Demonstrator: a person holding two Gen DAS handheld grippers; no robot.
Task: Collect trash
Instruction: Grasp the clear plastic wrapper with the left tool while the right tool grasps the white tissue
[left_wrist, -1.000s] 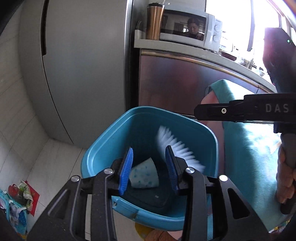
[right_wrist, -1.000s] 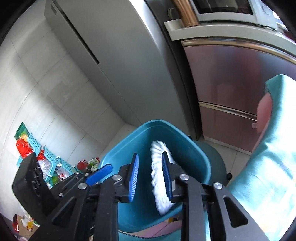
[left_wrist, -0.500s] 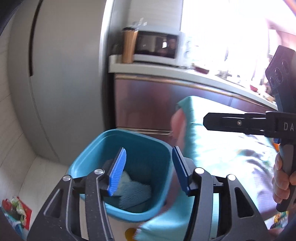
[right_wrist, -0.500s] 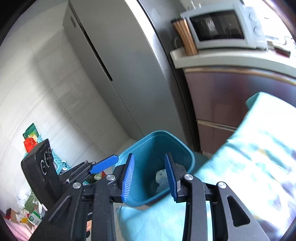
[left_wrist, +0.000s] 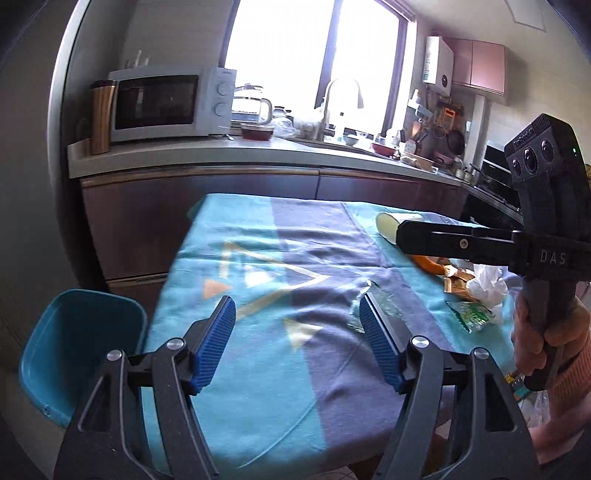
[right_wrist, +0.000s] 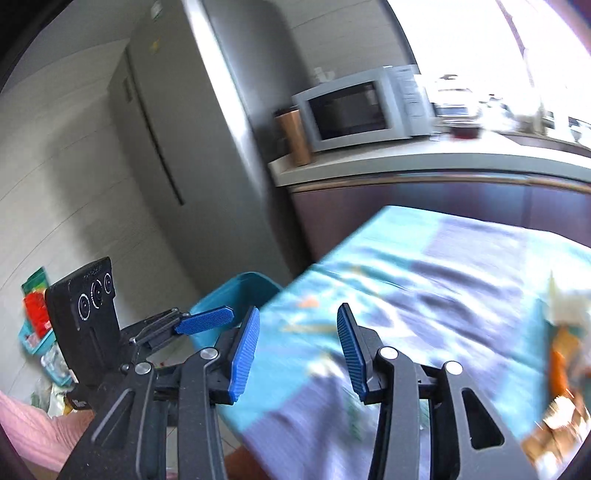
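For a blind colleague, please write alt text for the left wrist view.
The left hand-held gripper, open and empty, points over a table with a blue patterned cloth. Trash lies at the table's right side; a blue bin stands at its left.

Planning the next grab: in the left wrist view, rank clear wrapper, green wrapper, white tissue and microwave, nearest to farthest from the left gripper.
1. Clear wrapper, beside the left gripper, at its right finger.
2. Green wrapper, farther right.
3. White tissue, just beyond it.
4. Microwave, on the counter behind.
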